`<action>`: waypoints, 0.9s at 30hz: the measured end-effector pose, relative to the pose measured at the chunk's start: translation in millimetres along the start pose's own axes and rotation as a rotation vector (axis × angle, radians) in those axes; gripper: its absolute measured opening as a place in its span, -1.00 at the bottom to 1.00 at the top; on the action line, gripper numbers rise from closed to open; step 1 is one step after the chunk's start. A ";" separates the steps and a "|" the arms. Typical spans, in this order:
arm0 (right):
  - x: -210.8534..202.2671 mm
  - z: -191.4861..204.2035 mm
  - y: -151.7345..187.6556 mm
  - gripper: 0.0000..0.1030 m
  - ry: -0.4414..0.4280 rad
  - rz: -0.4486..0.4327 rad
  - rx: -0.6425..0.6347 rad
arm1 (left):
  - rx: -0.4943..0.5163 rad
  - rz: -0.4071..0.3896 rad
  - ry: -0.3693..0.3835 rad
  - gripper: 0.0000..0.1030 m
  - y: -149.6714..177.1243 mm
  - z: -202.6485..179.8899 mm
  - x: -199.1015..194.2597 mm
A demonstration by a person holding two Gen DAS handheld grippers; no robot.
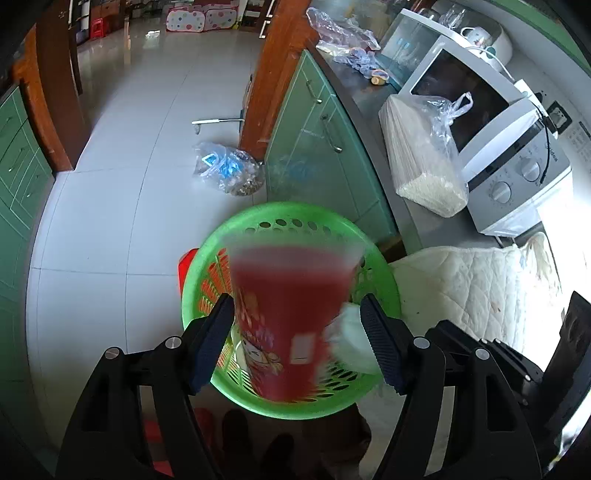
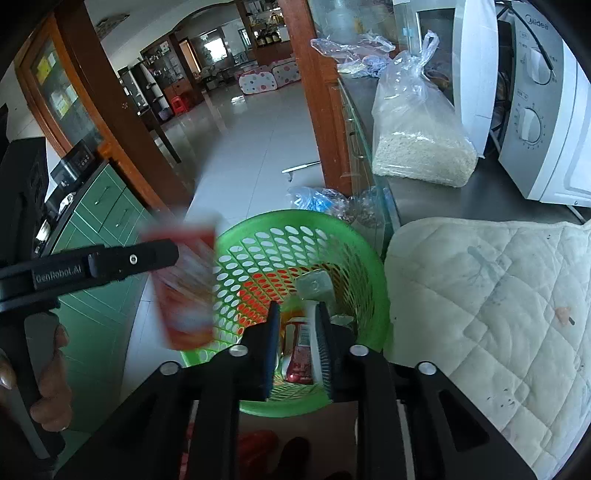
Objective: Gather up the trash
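Two black plastic grippers: the left gripper (image 1: 300, 341) carries dark blue ribbed pads (image 1: 213, 343) and round silver screws (image 1: 173, 342) at its linkage joints. The right gripper (image 2: 297, 343) shows matching silver pivots. White "GenRobot.AI" lettering (image 2: 58, 275) marks the left gripper's side; a bare-skinned hand (image 2: 51, 376) wraps its handle.

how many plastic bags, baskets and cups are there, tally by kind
plastic bags: 3 (back bag, grain bag, floor bag)
basket: 1
cup: 1
total: 5
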State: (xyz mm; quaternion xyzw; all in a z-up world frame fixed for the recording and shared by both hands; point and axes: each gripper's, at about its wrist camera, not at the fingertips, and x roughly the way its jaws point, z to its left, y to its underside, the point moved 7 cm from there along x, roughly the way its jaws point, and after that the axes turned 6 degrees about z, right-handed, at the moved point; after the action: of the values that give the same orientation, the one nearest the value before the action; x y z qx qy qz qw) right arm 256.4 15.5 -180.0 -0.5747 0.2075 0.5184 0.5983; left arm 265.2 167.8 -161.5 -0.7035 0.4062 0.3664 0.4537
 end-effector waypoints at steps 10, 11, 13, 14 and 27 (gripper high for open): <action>-23.2 -1.3 12.9 -0.13 0.020 -0.023 0.013 | 0.022 -0.002 0.024 0.46 5.9 -9.3 -3.6; -26.3 -2.6 14.7 -0.06 0.024 -0.025 0.014 | 0.028 -0.004 0.026 0.47 7.7 -10.8 -5.2; -35.5 -4.3 20.4 0.00 0.032 -0.034 0.017 | 0.039 -0.009 0.029 0.51 11.1 -17.5 -7.8; -39.1 -5.5 22.2 0.02 0.036 -0.037 0.017 | 0.045 -0.014 0.030 0.52 12.7 -21.1 -9.6; -100.6 -38.4 52.2 0.53 0.133 -0.105 0.035 | 0.129 -0.116 0.035 0.69 37.8 -71.4 -47.3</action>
State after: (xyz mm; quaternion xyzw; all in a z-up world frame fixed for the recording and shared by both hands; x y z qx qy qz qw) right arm 187.0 -67.9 -129.4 -0.6076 0.2254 0.4432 0.6193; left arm 222.6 102.5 -109.8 -0.7016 0.3952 0.3002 0.5114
